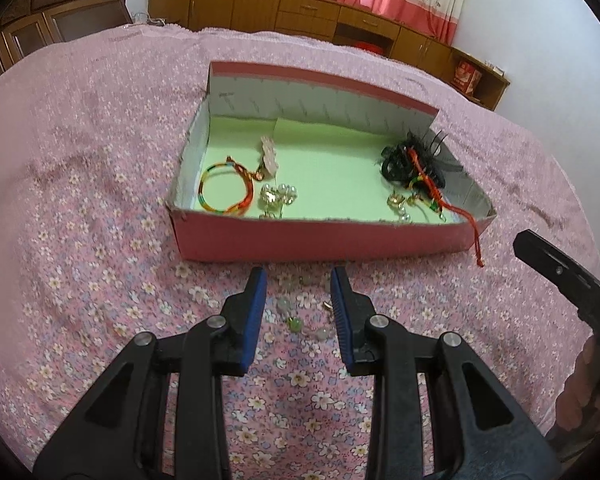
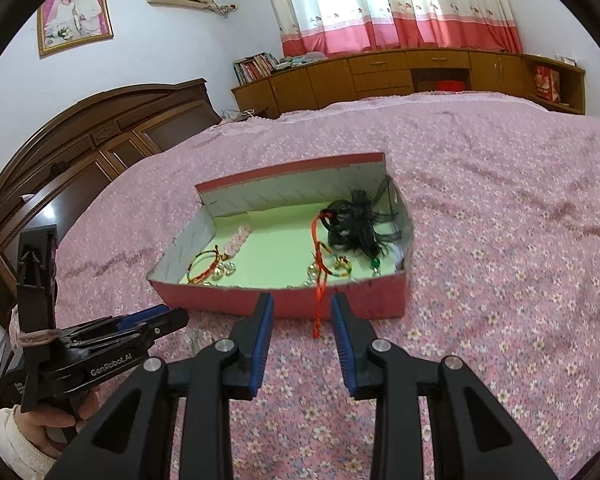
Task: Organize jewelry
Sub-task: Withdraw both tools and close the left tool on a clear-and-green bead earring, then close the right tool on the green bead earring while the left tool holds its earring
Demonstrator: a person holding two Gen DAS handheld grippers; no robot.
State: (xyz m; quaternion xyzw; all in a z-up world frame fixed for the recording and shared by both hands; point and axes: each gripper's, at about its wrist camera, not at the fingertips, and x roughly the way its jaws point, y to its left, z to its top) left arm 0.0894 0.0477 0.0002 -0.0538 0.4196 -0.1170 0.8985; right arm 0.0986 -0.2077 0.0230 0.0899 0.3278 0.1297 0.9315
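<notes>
A shallow red box (image 1: 320, 240) with a green floor is set on the pink flowered bed (image 1: 100, 200), in the middle of both views, evidently as the tray into which the jewelry is sorted. Inside, two loose groups are kept apart. At the left of the box lie one multicoloured woven bangle (image 1: 224, 192), one pale pink clip (image 1: 269, 156) and one cluster of clear beads (image 1: 278, 196). At the right lie one black feathered hairpiece (image 1: 414, 160), small gold and pearl pieces that are too tangled to be counted, and one red cord (image 2: 319, 292), whose tail is draped over the front wall onto the bed.

One string of pale green and clear beads (image 1: 300, 316) is left outside, on the bedspread just below the box's front wall. The left gripper (image 1: 299, 282) is held over it, jaws parted and empty, the beads lying between the fingers, probably as the next piece to be lifted. The right gripper (image 2: 302, 308) is held parted and empty too, with the hanging tail of the red cord framed between its fingers. Two grippers are counted, and one sleeve (image 2: 12, 436) is seen at lower left of the right view.
</notes>
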